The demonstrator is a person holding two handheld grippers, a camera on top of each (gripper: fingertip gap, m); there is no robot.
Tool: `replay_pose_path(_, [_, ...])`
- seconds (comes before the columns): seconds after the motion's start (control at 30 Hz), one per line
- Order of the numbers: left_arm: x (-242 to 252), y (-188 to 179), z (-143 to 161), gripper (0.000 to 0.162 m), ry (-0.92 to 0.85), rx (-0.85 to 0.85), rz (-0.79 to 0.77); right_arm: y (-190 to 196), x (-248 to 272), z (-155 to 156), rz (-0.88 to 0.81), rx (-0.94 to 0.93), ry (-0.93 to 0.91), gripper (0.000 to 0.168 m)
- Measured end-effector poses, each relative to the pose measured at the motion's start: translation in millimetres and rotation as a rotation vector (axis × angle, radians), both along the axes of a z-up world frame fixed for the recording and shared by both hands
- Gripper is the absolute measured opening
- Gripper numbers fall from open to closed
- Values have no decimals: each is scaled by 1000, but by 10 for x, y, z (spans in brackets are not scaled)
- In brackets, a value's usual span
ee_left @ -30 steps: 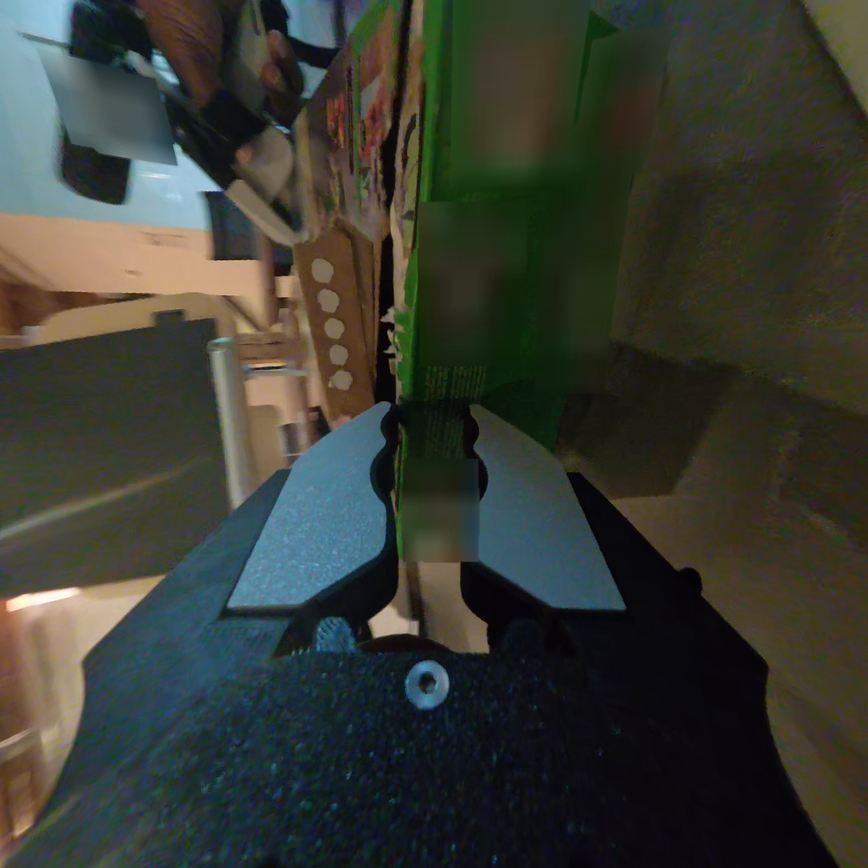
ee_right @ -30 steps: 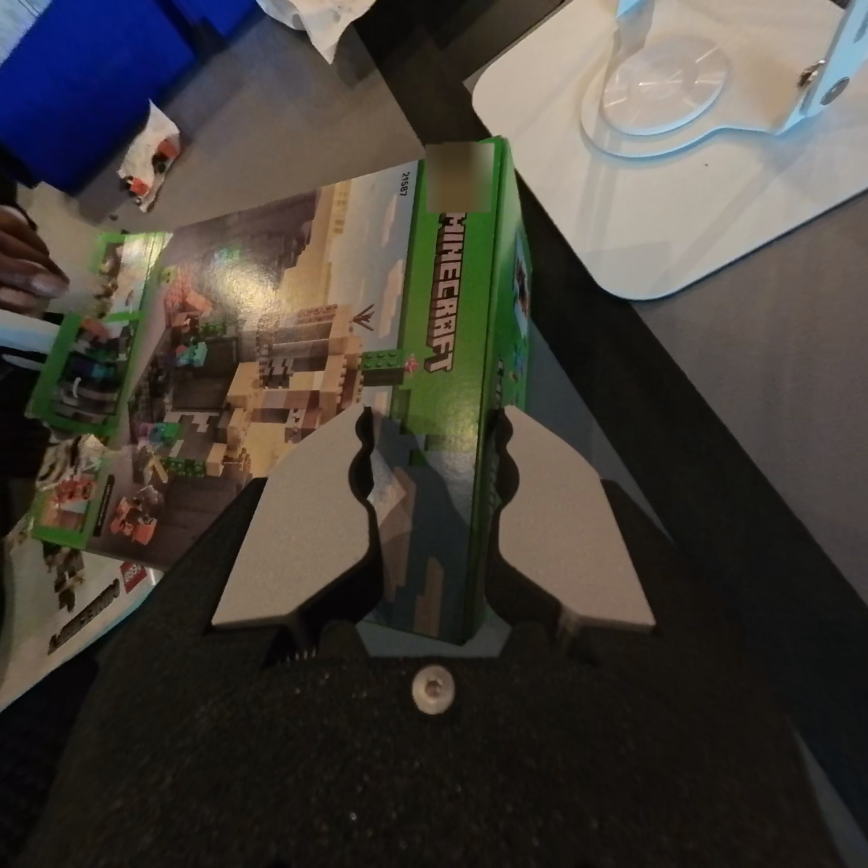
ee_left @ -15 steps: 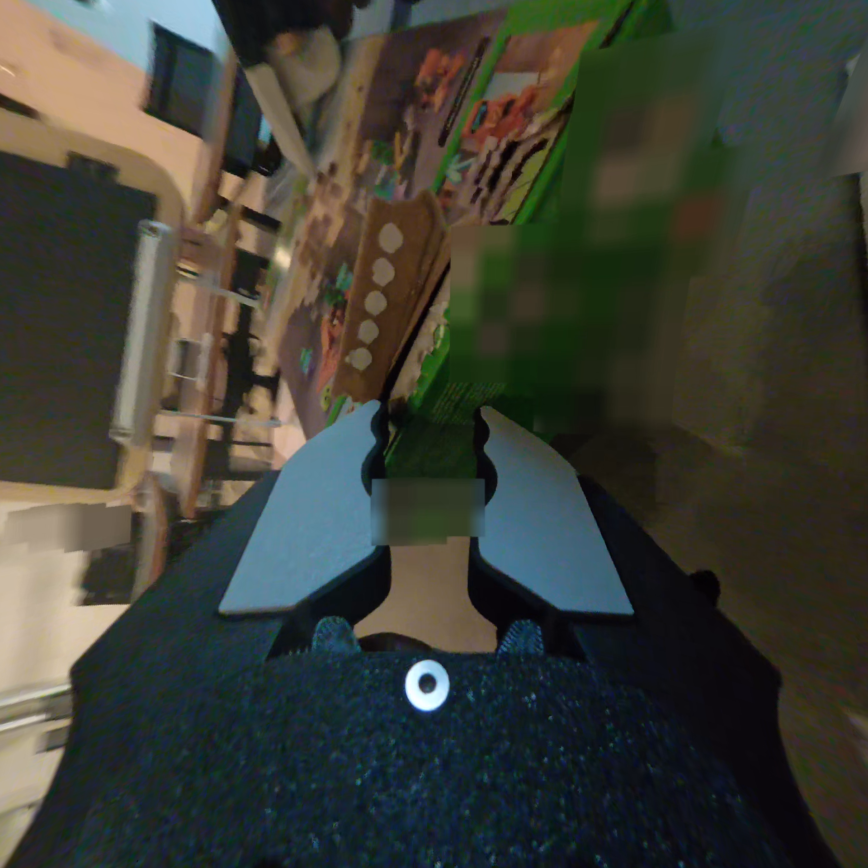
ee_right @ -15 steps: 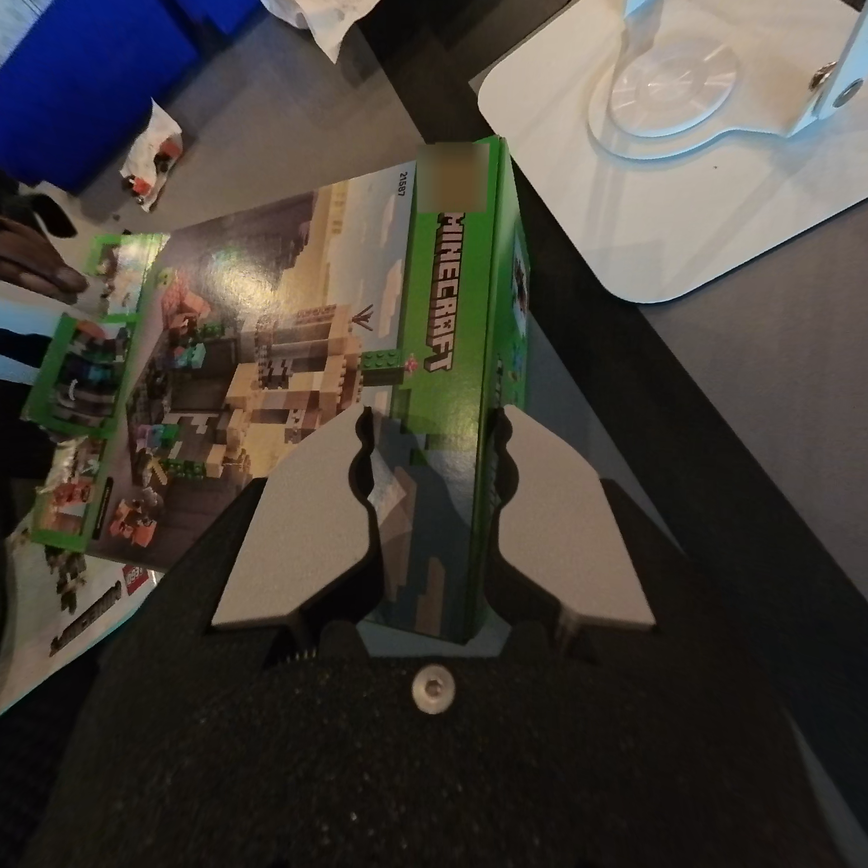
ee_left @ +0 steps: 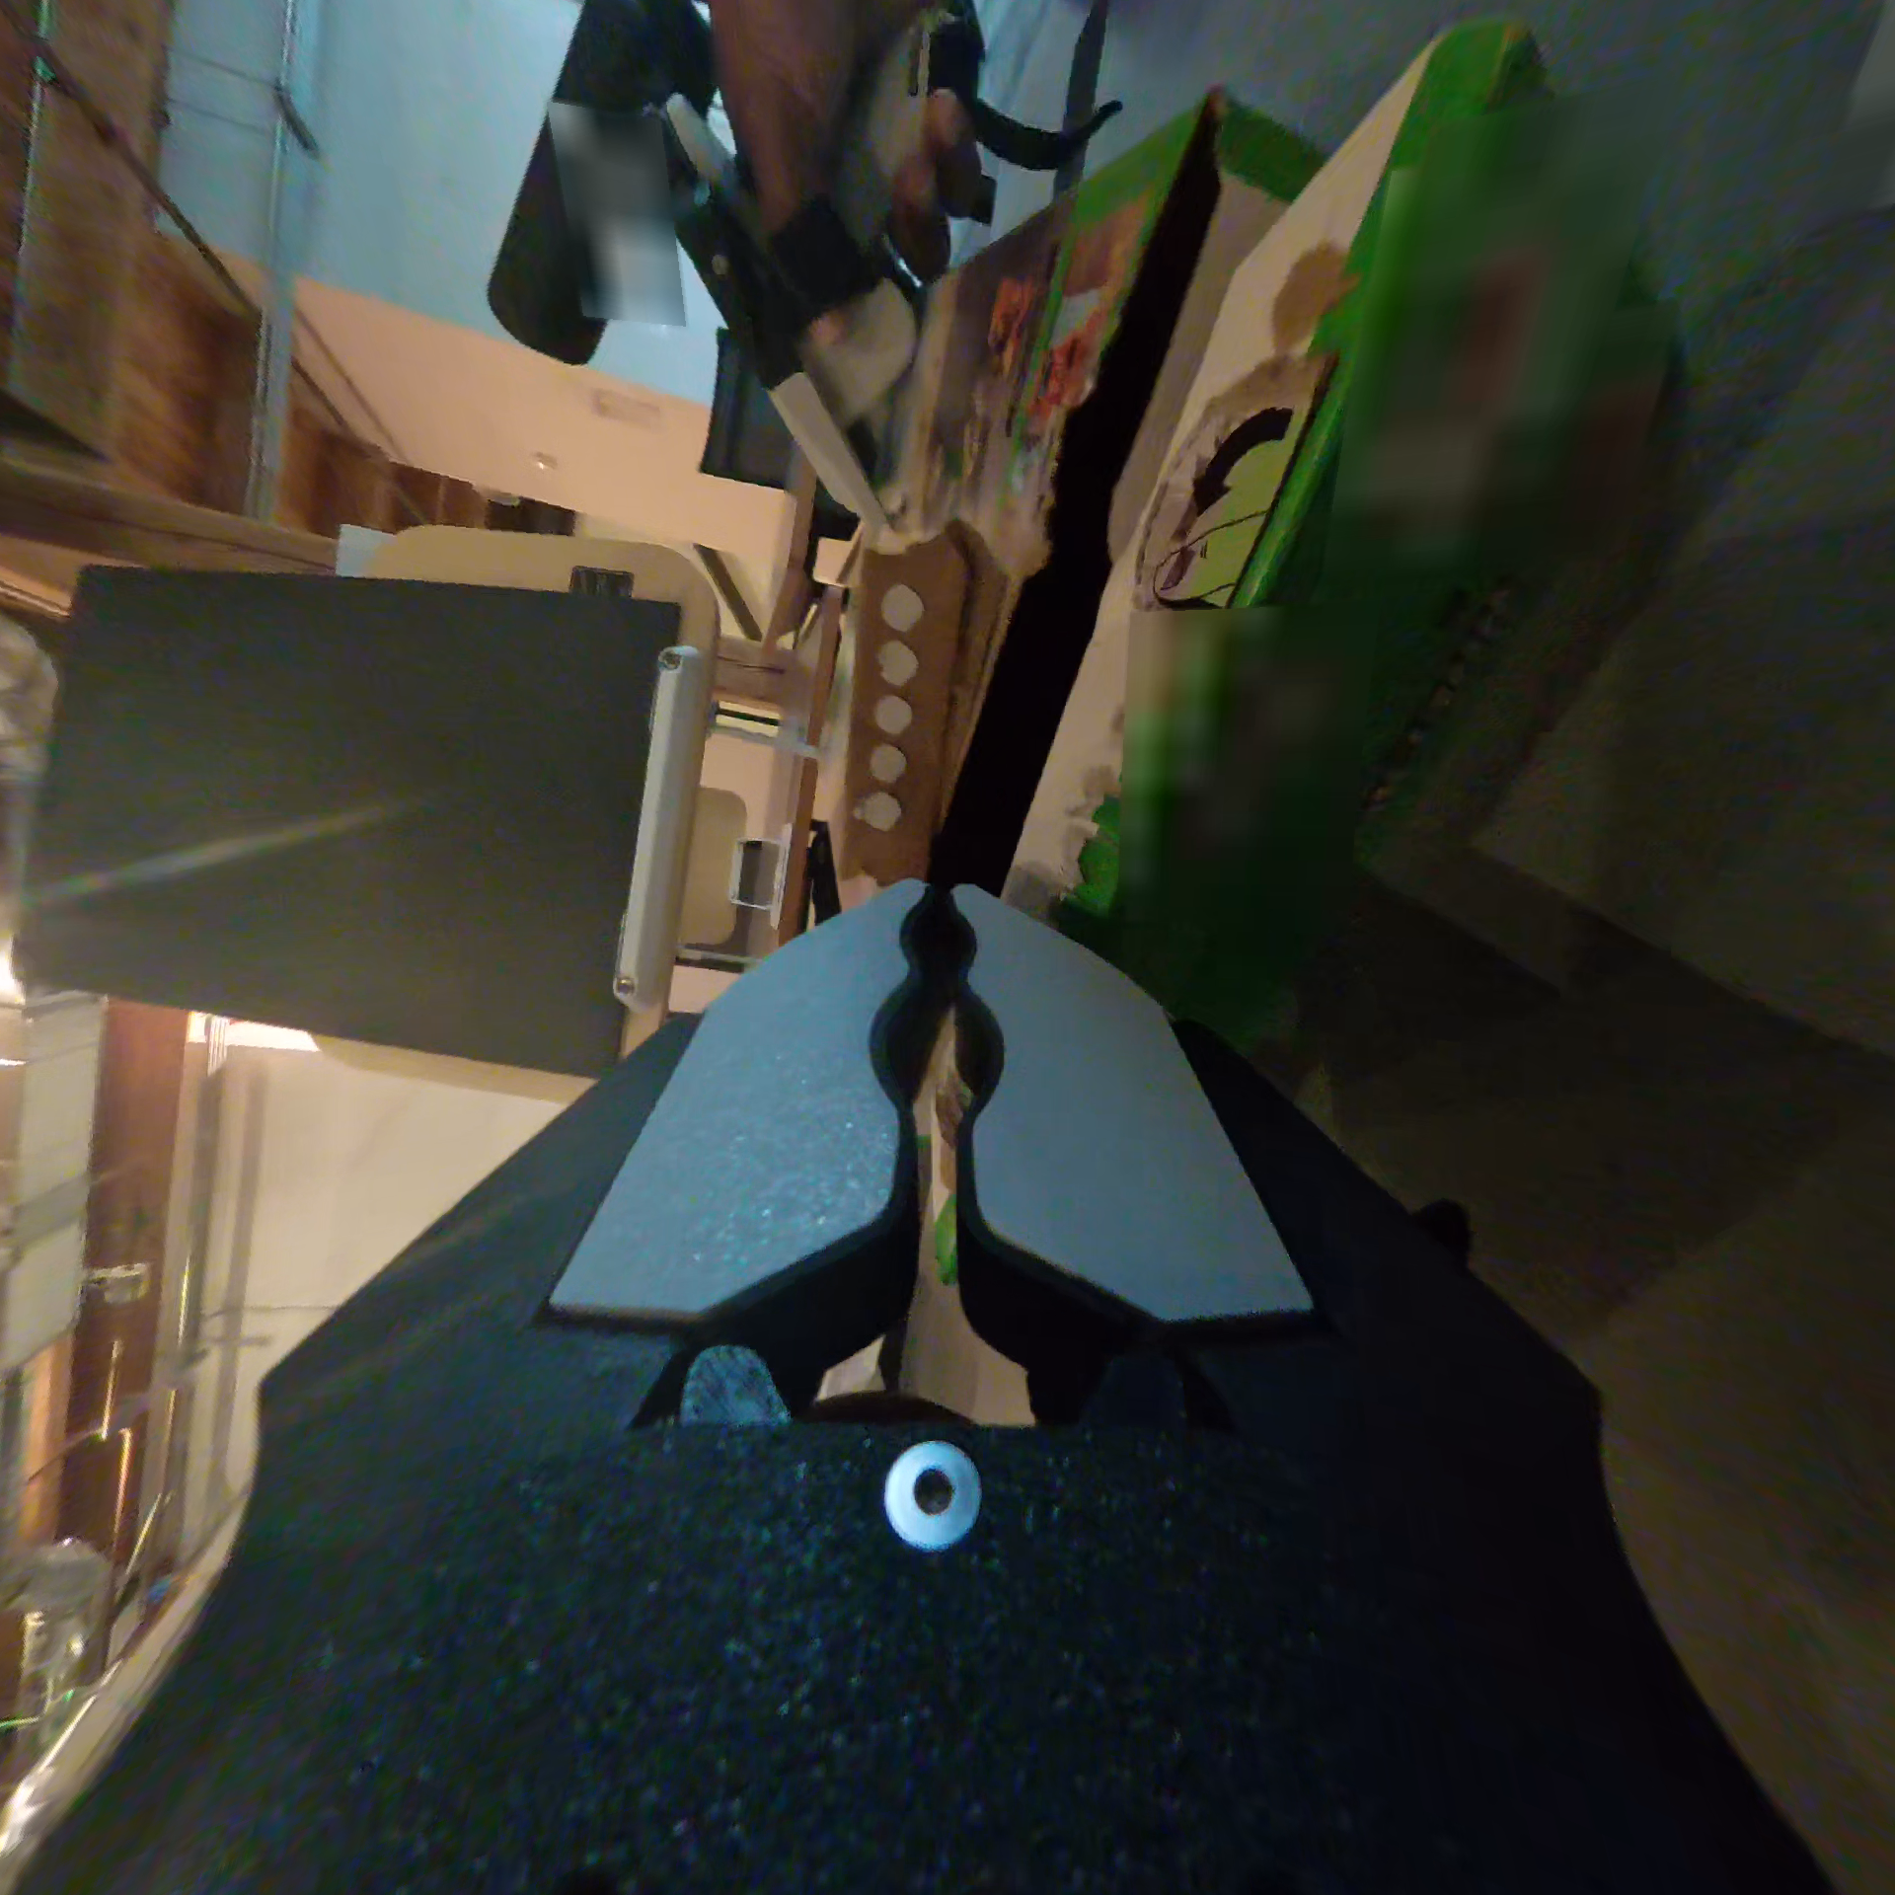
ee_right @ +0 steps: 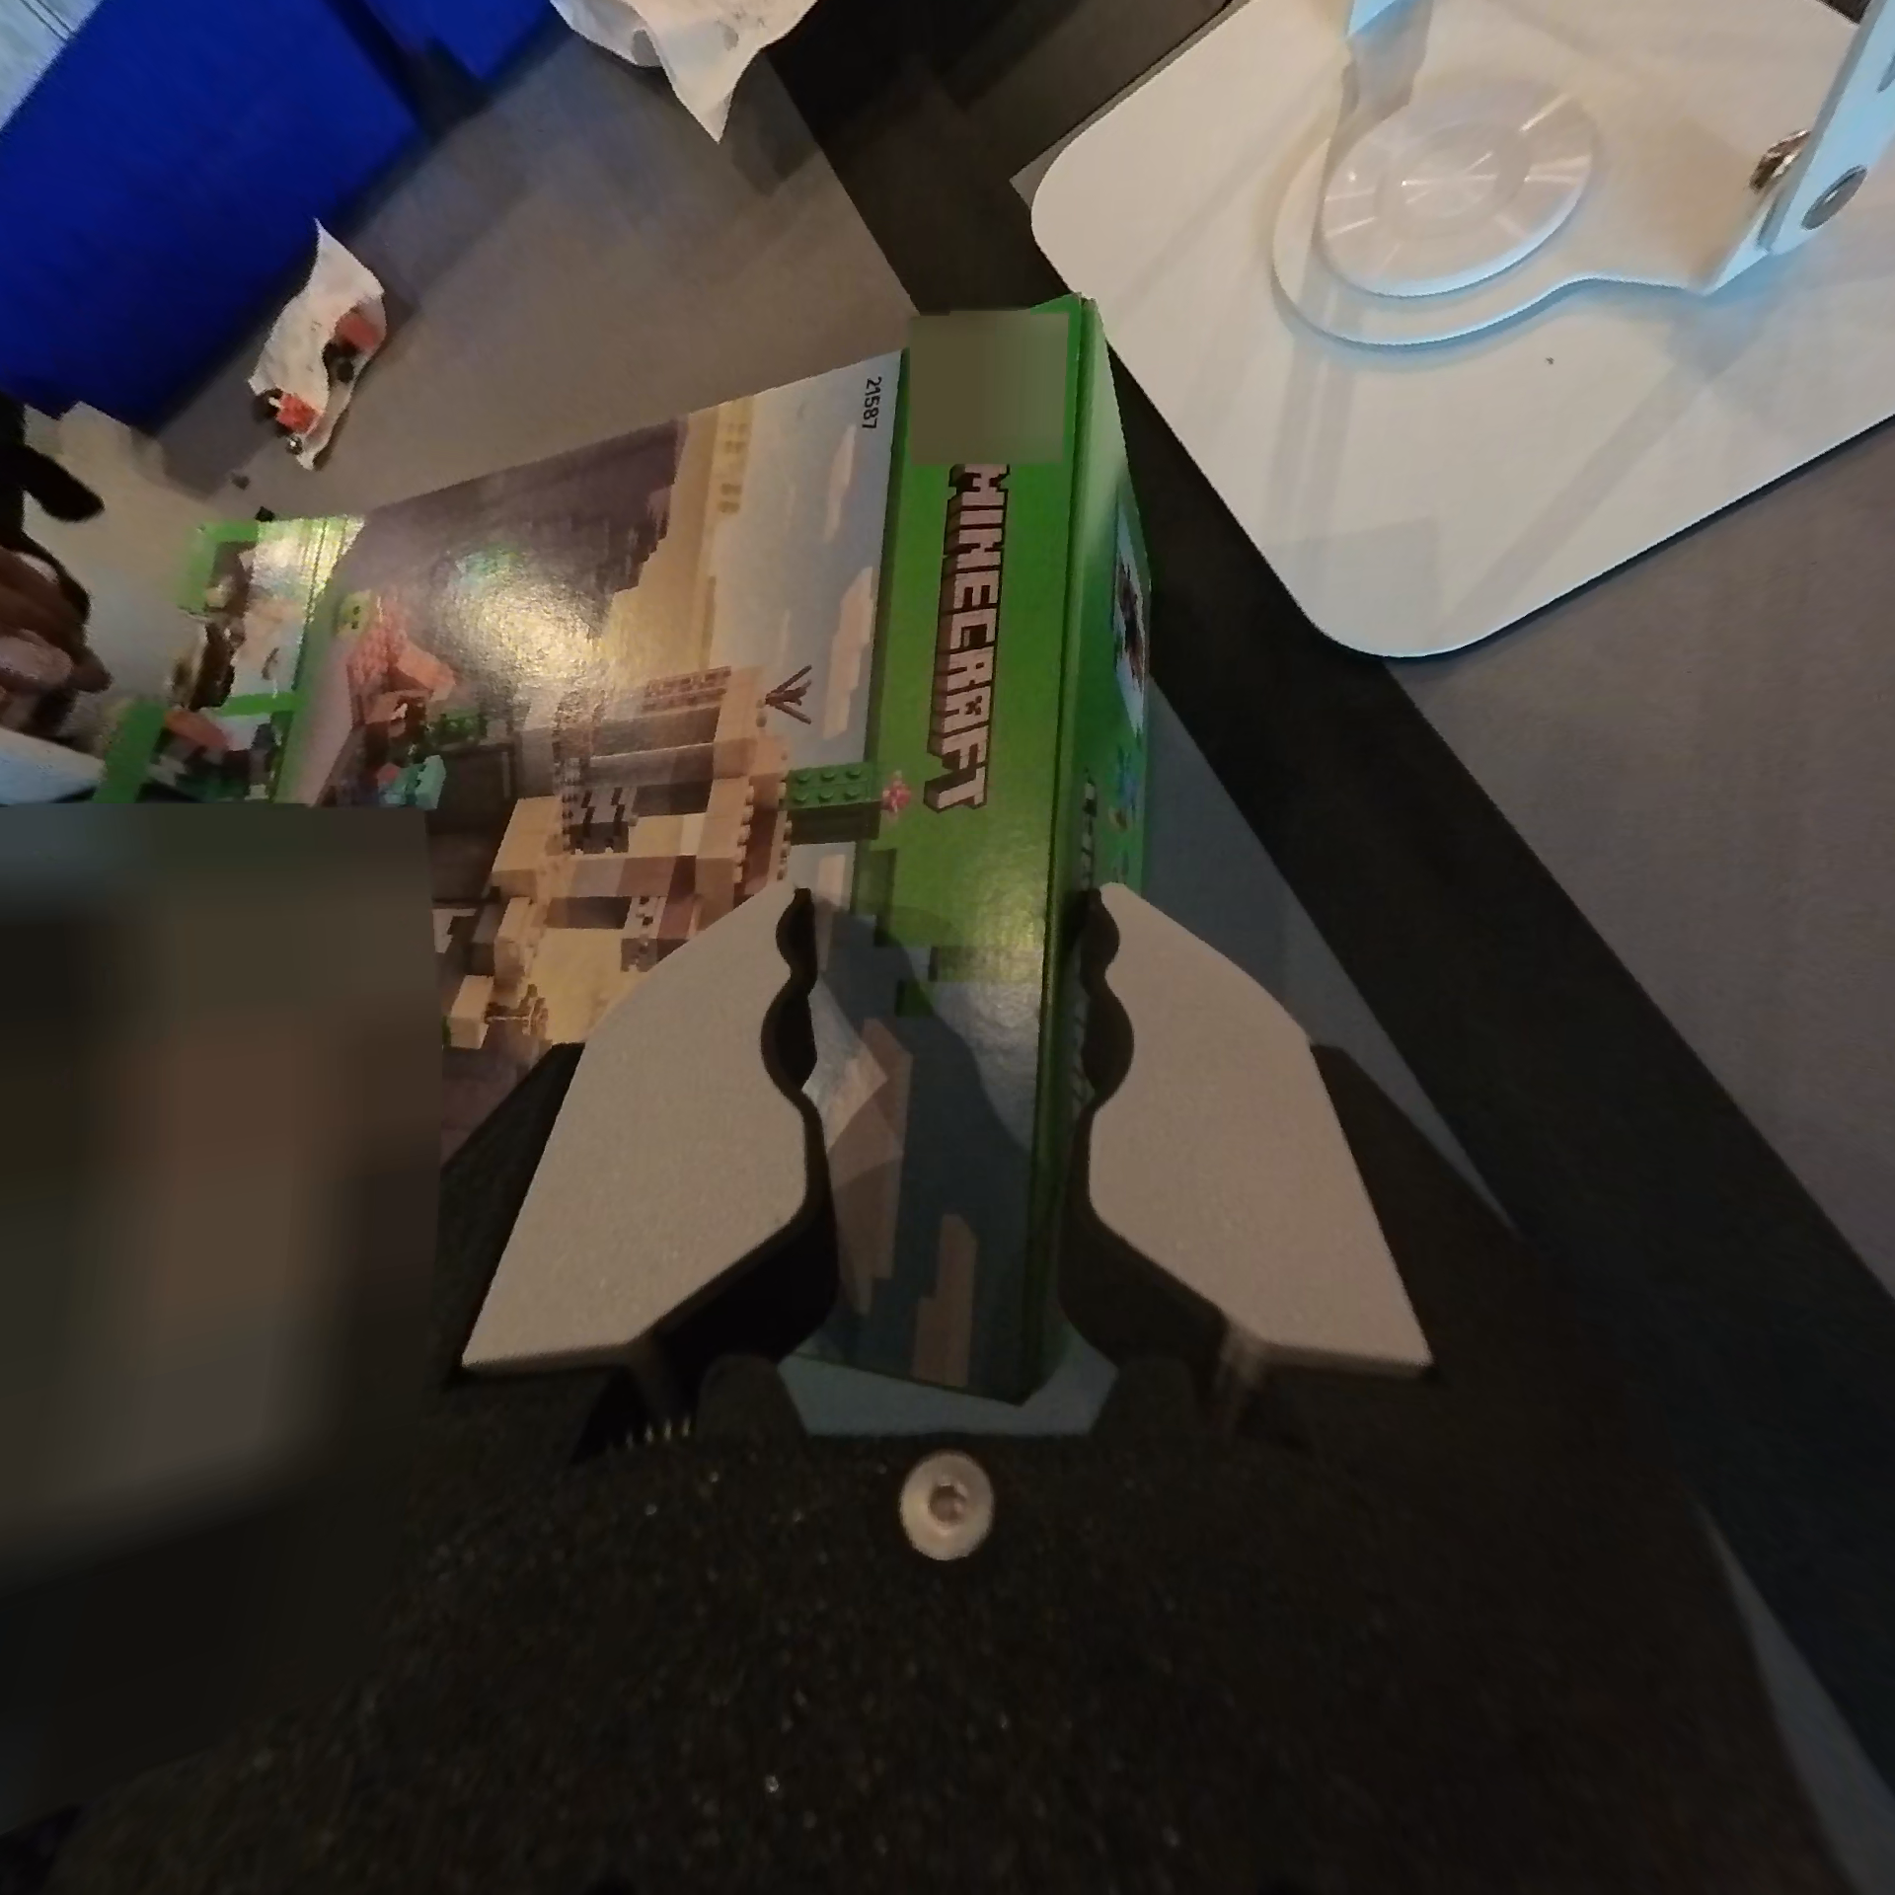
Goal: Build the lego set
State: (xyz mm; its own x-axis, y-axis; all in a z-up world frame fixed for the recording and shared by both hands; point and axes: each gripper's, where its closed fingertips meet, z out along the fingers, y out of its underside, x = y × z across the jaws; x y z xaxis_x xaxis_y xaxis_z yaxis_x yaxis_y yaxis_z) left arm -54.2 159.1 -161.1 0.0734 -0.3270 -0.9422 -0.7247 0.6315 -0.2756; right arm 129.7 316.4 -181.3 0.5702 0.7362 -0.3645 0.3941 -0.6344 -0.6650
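Green lego box (ee_right: pixel 984 1025) between right gripper (ee_right: pixel 949 928) fingers (ee_right: pixel 1220 1107)

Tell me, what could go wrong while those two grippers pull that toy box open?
The left gripper pinches only a thin torn flap of the lego box; that card might rip off instead of opening the end further.

The right gripper clamps the box's narrow edge, so a hard tug could twist it loose or dent it.

If it flips, pieces may spill onto the table.

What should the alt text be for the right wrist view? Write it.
The right gripper has its fingers closed on the narrow green edge of a lego box lying on a grey table. A white stand base sits beyond it.
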Motion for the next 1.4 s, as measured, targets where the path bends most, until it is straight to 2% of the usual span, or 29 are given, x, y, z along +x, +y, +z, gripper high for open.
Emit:
replay_pose_path(0.3, [111,167,66,0,-30,7,3,0,-6,-1,-6,-2,9,50])
replay_pose_path(0.43, [110,164,91,0,-82,-43,-4,1,-5,-1,-6,-2,9,50])
replay_pose_path(0.67, [-96,-173,251,11,-79,-177,-101,3,-6,-1,-4,-5,14,51])
replay_pose_path(0.77, [-204,-507,109,15,-22,-319,-199,2,-6,-1,-3,-6,14,51])
replay_pose_path(0.83, [-286,-667,-101,13,53,-372,-223,2,-6,0,-4,-6,13,51])
replay_pose_path(0.93, [-379,-745,-435,12,155,-376,-225,2,-7,0,-5,-5,14,50])
replay_pose_path(1.0, [-389,-858,-556,2,189,-403,-274,1,-6,1,-10,-5,19,51])
replay_pose_path(1.07, [-413,-879,-647,0,210,-441,-279,0,-5,2,-14,-4,18,51])
replay_pose_path(1.2, [-441,-680,-790,14,279,-407,-201,0,-5,2,-13,-7,22,51])
replay_pose_path(1.27, [-396,-630,-750,11,265,-349,-203,0,-5,3,-14,-6,24,51])
replay_pose_path(1.3, [-384,-614,-741,14,264,-332,-202,0,-4,4,-15,-6,24,51])
replay_pose_path(1.37, [-375,-571,-747,31,259,-321,-179,0,-4,5,-17,-7,28,51])
replay_pose_path(1.4, [-370,-565,-747,34,258,-314,-174,1,-3,5,-17,-8,31,51])
